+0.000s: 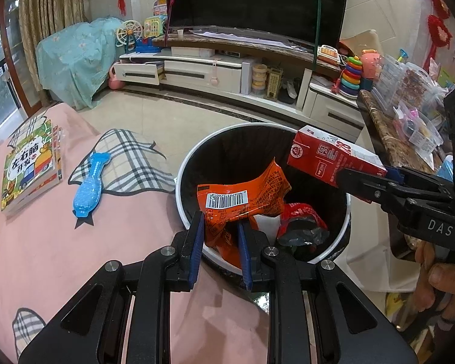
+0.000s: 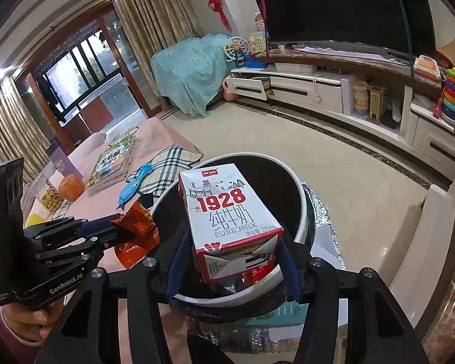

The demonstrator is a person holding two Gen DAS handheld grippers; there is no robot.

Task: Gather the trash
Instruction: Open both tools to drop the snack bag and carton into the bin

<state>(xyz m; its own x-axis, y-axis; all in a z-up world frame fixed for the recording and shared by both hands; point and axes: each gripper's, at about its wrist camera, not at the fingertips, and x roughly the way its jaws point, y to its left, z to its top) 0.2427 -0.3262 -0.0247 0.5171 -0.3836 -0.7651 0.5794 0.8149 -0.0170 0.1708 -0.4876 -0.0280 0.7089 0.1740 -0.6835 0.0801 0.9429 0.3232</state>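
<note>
A round bin (image 1: 194, 157) with a white rim and black liner stands beside the pink-covered table; red and dark wrappers (image 1: 303, 221) lie inside. My left gripper (image 1: 220, 224) is shut on an orange snack wrapper (image 1: 245, 197) and holds it over the bin's near rim. My right gripper (image 2: 232, 248) is shut on a red and white milk carton (image 2: 227, 212) and holds it above the bin (image 2: 303, 200). The carton (image 1: 327, 157) shows at the bin's right rim in the left wrist view. The left gripper (image 2: 127, 230) with the wrapper (image 2: 136, 227) shows at left in the right wrist view.
On the pink table (image 1: 45, 242) lie a children's book (image 1: 30, 166), a blue fish-shaped toy (image 1: 89, 185) and a plaid patch. An orange (image 2: 71, 186) sits further back. A marble counter (image 1: 385, 133) with plastic bags stands right of the bin. A TV stand runs behind.
</note>
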